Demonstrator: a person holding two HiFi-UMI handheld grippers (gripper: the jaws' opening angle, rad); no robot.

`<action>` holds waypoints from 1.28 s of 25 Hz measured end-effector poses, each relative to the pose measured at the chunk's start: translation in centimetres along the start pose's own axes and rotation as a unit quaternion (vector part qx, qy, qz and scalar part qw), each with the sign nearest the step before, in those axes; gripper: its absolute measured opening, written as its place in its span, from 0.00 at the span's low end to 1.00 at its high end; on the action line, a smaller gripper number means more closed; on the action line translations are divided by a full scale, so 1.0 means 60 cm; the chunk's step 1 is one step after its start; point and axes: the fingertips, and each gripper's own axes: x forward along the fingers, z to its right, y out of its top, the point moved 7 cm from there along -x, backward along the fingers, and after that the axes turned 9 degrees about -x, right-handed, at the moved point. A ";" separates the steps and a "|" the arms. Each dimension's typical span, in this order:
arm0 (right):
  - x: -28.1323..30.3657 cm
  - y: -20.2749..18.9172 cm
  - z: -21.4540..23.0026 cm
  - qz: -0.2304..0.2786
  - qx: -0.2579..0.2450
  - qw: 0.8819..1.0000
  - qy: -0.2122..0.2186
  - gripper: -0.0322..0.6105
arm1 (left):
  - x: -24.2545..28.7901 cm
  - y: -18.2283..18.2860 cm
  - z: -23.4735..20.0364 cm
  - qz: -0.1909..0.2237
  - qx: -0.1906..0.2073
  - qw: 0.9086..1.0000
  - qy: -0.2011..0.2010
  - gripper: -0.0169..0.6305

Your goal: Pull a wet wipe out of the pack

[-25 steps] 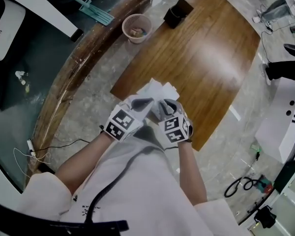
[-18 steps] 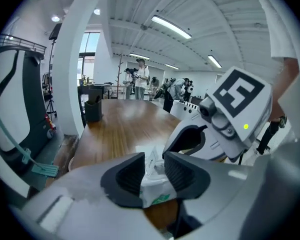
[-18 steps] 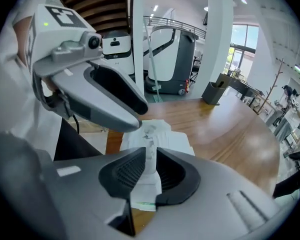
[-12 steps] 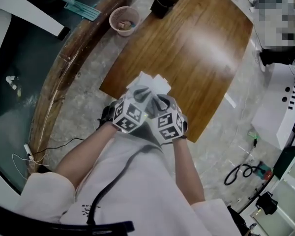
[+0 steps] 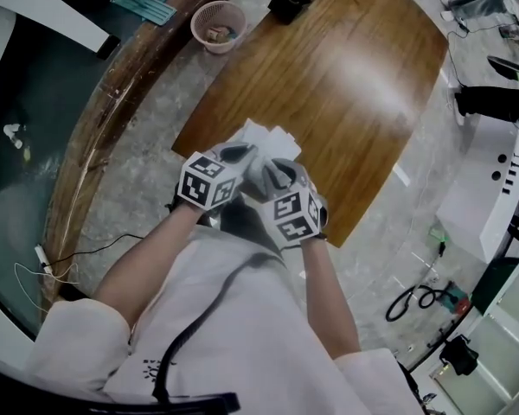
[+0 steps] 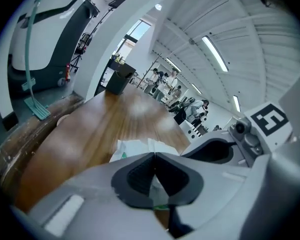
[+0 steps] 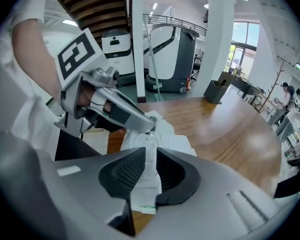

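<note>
The white wet wipe pack (image 7: 149,181) with green print is clamped upright in my right gripper (image 7: 150,153), above the near edge of the wooden table (image 5: 355,85). A crumpled white wipe (image 7: 164,125) sticks out of its top. My left gripper (image 7: 149,126) comes in from the left, and its tips are pinched shut on that wipe. In the left gripper view the left gripper (image 6: 154,155) has its jaws together, with white sheet (image 6: 135,146) just beyond them. In the head view the left gripper (image 5: 240,153) and the right gripper (image 5: 277,173) meet at the white pack (image 5: 272,139).
A pink basket (image 5: 218,22) and a black bin (image 5: 290,3) stand at the table's far end. A teal long-handled tool (image 5: 143,7) lies beyond the curved wooden ledge (image 5: 112,137). Cables (image 5: 415,299) lie on the floor to the right.
The left gripper has sunk towards the top of the pack and rolled, so its marker cube faces differently. The right gripper has kept still with the pack.
</note>
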 end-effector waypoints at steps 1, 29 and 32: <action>0.000 0.000 0.000 -0.001 -0.001 1.000 0.001 0.16 | 0.001 -0.002 -0.002 -0.002 0.005 1.000 -0.004 0.03; 0.017 0.028 0.002 -0.057 0.070 0.996 -0.016 0.08 | -0.008 0.006 -0.024 -0.048 0.003 0.995 -0.090 0.04; 0.002 0.032 0.004 -0.034 0.105 0.993 -0.034 0.08 | -0.008 0.011 -0.026 -0.062 0.009 0.993 -0.099 0.04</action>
